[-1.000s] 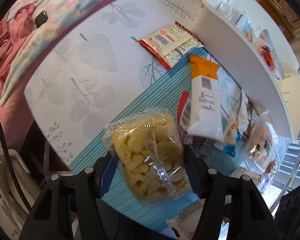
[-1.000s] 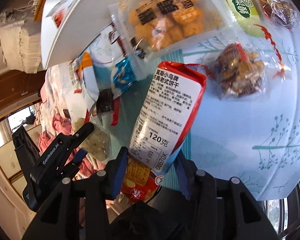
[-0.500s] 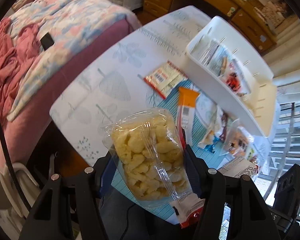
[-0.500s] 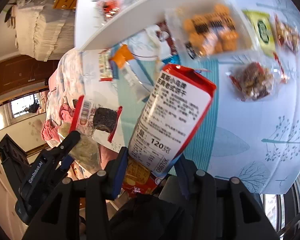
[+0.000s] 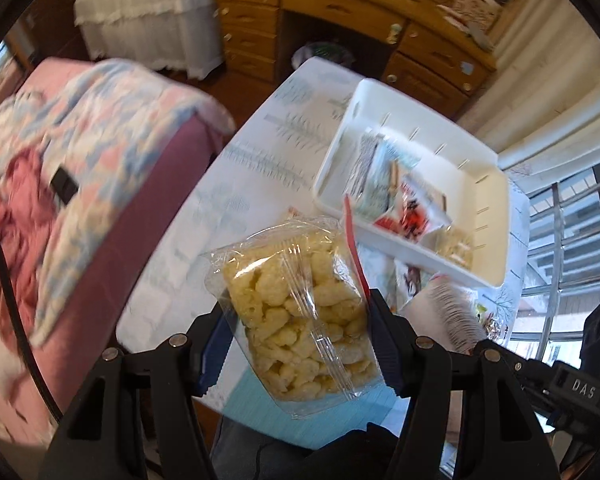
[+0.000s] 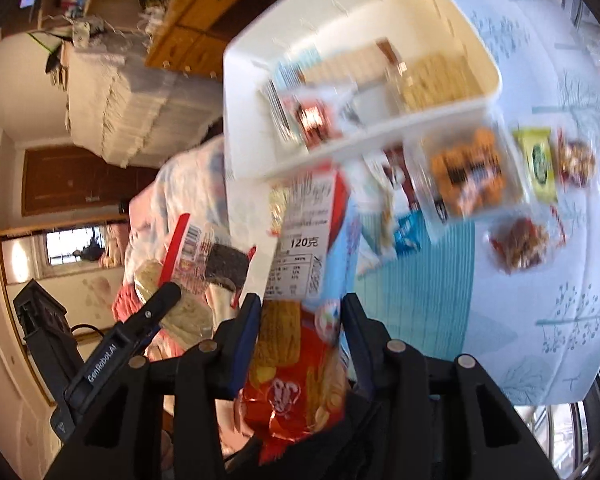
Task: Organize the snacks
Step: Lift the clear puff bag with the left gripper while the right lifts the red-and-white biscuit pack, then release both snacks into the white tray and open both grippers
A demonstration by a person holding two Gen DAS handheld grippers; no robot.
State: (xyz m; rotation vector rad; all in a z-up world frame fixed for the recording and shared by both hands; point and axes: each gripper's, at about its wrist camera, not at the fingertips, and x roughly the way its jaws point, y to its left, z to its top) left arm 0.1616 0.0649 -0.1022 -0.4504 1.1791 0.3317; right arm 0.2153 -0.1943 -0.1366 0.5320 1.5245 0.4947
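Observation:
My left gripper point(image 5: 296, 316) is shut on a clear bag of yellow puffed snacks point(image 5: 288, 280), held high above the table's near edge. A red-edged packet point(image 6: 216, 260) with a dark cake picture sticks up beside that bag at the left fingertip point(image 6: 168, 292). The jaws of my right gripper point(image 6: 302, 304) are closing, and their pads press a red biscuit pack point(image 6: 304, 240) with a white label. The white bin point(image 5: 488, 216) stands beyond both grippers. It holds several packets.
Loose snacks lie on the leaf-print table point(image 6: 540, 280) by the bin point(image 6: 244, 120): a tray of orange biscuits point(image 6: 468, 172), a green packet point(image 6: 540, 160) and nut bags point(image 6: 520, 244). A bed with a floral quilt point(image 5: 80, 140) is to the left, and a wooden desk point(image 5: 340, 4) stands behind.
Both grippers have risen with their packs, so the table and bin look smaller and the inside of the bin shows. The red biscuit pack now stands more upright between the right fingers.

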